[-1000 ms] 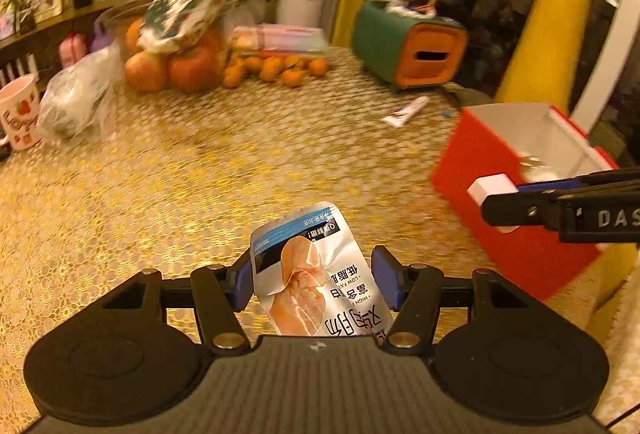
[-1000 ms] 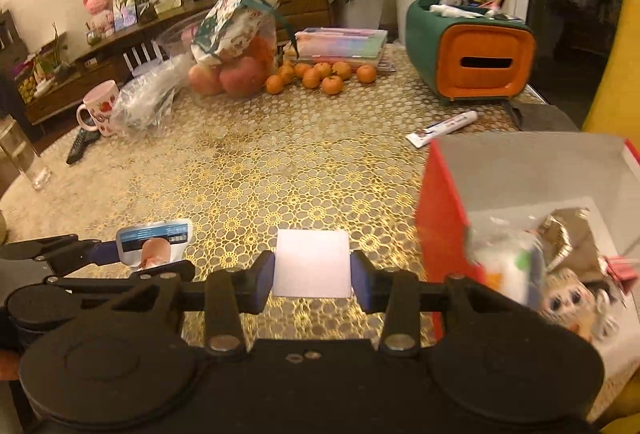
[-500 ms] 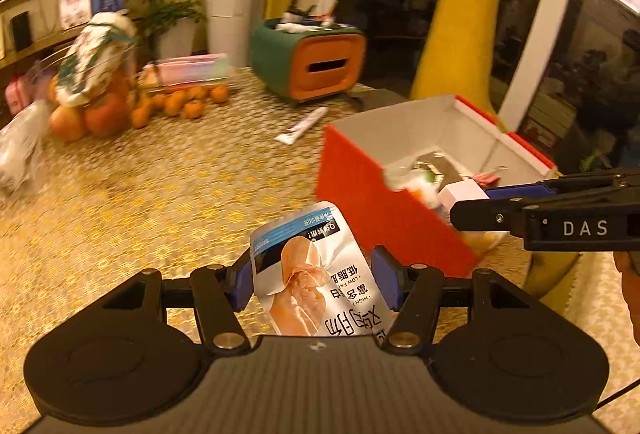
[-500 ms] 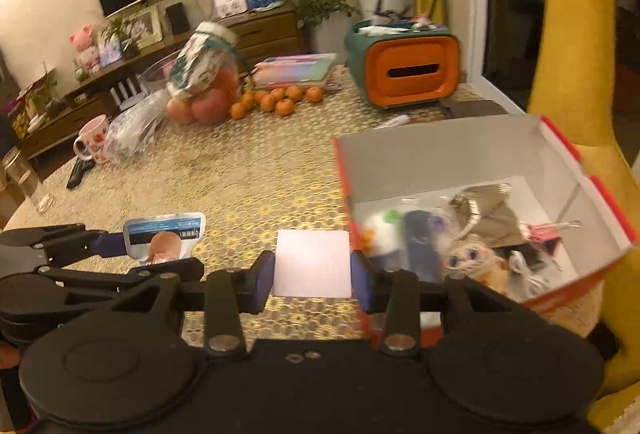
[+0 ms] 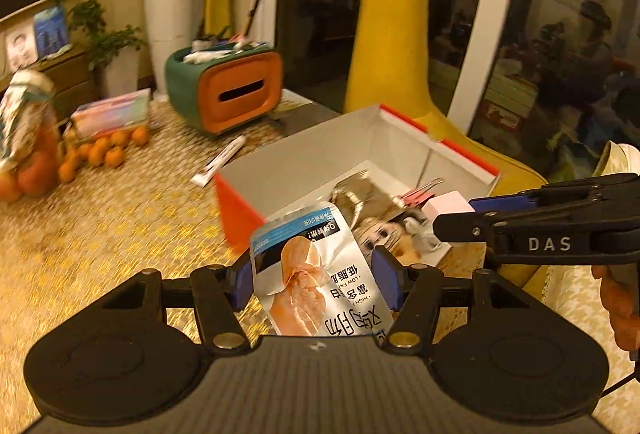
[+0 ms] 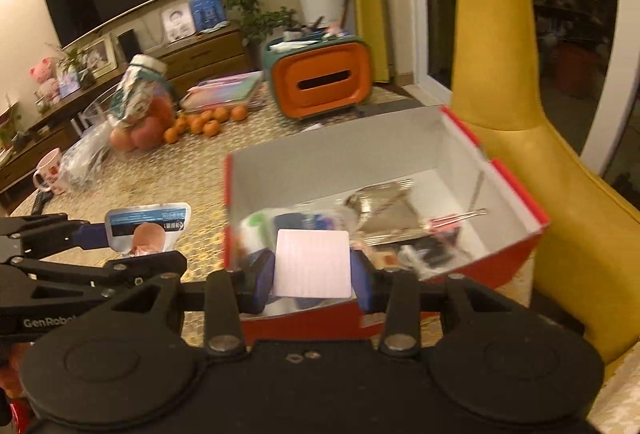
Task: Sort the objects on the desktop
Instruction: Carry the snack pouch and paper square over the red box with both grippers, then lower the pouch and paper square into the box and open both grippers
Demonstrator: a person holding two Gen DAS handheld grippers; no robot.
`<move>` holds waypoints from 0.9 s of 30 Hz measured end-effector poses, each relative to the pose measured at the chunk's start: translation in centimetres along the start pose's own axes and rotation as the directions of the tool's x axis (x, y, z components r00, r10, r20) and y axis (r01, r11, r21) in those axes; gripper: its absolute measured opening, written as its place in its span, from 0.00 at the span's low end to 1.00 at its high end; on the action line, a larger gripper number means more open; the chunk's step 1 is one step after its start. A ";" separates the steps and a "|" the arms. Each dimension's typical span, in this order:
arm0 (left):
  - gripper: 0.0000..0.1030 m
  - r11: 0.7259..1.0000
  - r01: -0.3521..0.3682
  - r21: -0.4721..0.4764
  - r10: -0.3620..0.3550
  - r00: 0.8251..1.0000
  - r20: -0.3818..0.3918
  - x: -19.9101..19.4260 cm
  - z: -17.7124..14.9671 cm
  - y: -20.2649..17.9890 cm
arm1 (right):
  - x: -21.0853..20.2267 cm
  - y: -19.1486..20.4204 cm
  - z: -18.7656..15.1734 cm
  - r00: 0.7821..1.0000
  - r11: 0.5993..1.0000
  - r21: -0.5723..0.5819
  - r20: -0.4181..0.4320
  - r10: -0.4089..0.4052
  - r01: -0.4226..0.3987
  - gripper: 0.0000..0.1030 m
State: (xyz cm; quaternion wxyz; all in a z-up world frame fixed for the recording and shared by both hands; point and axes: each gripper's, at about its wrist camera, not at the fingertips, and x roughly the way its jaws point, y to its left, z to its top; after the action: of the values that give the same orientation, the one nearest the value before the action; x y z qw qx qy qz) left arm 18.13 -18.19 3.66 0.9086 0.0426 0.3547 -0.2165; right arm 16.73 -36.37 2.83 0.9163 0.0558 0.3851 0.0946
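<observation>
Both grippers have been carried closer to the red box (image 6: 516, 258) since 1 second ago, and its white interior is now seen from above. By the left gripper (image 5: 314, 284) a silver snack pouch (image 5: 316, 274) is clamped between 2 blue pads; its long axis runs forward toward the box, printed top edge leading, lower end cut off behind the gripper body. By the right gripper (image 6: 314, 272) a pale pink pad (image 6: 314, 262) is clamped flat, over the box's near wall. Box contents are blurred; a foil packet (image 6: 380, 200) and a clip (image 5: 420, 190) can be made out. A toothpaste tube (image 5: 220, 162) lies beyond the box's left corner.
</observation>
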 end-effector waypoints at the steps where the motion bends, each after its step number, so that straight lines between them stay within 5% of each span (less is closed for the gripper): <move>1: 0.57 1.000 0.003 0.008 -0.003 1.000 0.001 0.4 0.4 -0.4 | 0.0 -0.5 0.0 1.000 1.000 0.004 0.003 -0.007 0.007 0.39; 17: 0.58 1.000 0.018 0.022 -0.017 1.000 -0.026 7.9 6.1 -3.4 | 2.4 -5.3 1.1 0.994 0.994 0.017 0.014 -0.105 0.105 0.39; 27: 0.58 1.000 -0.004 0.011 0.005 0.996 -0.089 13.1 8.1 -3.7 | 5.7 -5.6 1.5 0.992 0.990 -0.073 -0.019 -0.123 0.121 0.39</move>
State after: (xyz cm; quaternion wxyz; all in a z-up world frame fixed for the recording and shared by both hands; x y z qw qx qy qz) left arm 30.18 -28.11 1.29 0.8922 0.0580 0.3933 -0.2143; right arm 22.47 -40.63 -1.09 0.9171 -0.0018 0.3951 0.0529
